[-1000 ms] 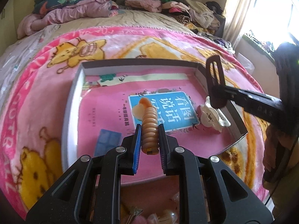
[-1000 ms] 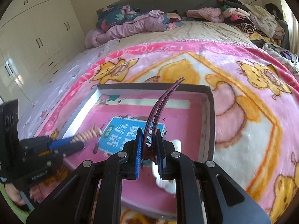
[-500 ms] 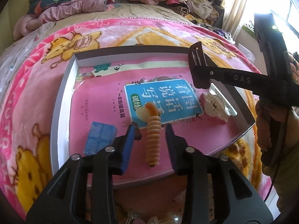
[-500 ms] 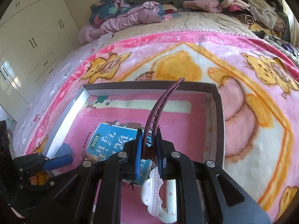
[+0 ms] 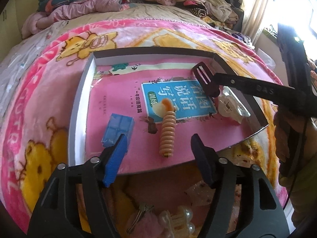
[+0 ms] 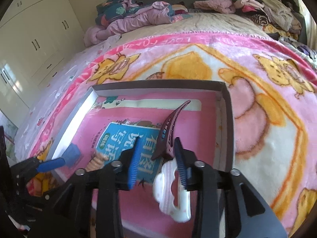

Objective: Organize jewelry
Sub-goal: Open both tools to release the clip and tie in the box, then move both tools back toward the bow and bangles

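A shallow grey box (image 5: 79,107) with a pink book cover as its floor lies on the bed. An orange ribbed hair clip (image 5: 167,136) lies inside it, free, just ahead of my open left gripper (image 5: 158,148). A blue block (image 5: 117,130) lies left of it. A white hair claw (image 5: 230,107) lies at the right. My right gripper (image 6: 158,158) is open; the dark red curved hair clip (image 6: 170,132) lies loose between its jaws, above the white claw (image 6: 170,190).
Loose hair accessories (image 5: 178,218), pearly and pink, lie on the blanket in front of the box. Piled clothes (image 5: 83,4) sit at the far end of the bed. White wardrobes (image 6: 29,39) stand on the left.
Both grippers have opened. The left let go of the orange clip and drew back; the right released the dark red clip into the box.
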`<act>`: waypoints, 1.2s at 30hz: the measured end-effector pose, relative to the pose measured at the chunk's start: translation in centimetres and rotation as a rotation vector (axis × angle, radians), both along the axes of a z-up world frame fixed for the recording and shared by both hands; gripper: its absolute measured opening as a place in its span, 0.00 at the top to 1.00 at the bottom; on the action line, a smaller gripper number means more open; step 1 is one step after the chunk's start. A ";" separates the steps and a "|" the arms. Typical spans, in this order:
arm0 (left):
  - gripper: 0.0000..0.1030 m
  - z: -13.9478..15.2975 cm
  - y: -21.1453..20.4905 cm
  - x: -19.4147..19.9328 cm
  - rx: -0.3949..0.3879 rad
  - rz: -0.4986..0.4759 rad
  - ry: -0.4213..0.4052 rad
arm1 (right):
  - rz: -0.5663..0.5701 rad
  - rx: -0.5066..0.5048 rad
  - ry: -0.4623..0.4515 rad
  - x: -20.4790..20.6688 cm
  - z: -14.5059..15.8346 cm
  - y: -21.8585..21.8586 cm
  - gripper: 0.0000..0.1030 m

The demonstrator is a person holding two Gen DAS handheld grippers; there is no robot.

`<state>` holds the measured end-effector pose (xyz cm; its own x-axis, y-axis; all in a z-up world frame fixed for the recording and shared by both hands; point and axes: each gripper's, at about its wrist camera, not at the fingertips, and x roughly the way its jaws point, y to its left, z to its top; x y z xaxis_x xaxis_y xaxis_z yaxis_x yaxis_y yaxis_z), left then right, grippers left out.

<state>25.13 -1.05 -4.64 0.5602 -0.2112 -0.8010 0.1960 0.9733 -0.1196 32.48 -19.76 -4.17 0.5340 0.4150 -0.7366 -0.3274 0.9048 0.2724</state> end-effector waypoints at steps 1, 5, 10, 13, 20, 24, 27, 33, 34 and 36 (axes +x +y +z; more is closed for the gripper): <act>0.38 0.2 0.1 -0.2 0.000 0.003 -0.004 | 0.002 -0.001 -0.009 -0.5 0.3 -0.2 0.58; 0.30 1.1 0.4 -1.1 -0.005 0.015 -0.020 | -0.007 0.003 -0.039 -2.3 1.6 -0.9 0.38; 0.12 2.2 0.8 -2.3 0.017 0.047 -0.052 | -0.010 -0.004 -0.071 -4.4 3.0 -1.5 0.29; 0.11 2.9 1.0 -3.1 0.023 0.059 -0.070 | -0.011 -0.006 -0.088 -5.7 3.8 -1.8 0.26; 0.11 3.5 1.6 -4.7 0.023 0.078 -0.079 | -0.008 -0.010 -0.118 -8.8 5.1 -2.3 0.24; 0.11 3.8 2.1 -5.9 0.016 0.090 -0.087 | -0.006 -0.009 -0.129 -10.5 5.6 -2.4 0.23; 0.11 4.0 2.6 -6.8 0.018 0.103 -0.093 | -0.003 -0.014 -0.139 -11.8 5.9 -2.4 0.23; 0.11 4.6 3.8 -8.4 0.009 0.133 -0.108 | 0.012 -0.010 -0.146 -14.0 6.3 -2.0 0.23; 0.11 4.6 4.0 -8.6 0.008 0.138 -0.109 | 0.017 -0.013 -0.148 -14.4 6.3 -1.8 0.23; 0.11 4.6 4.4 -9.1 0.009 0.149 -0.111 | 0.028 -0.019 -0.152 -15.0 6.5 -1.5 0.23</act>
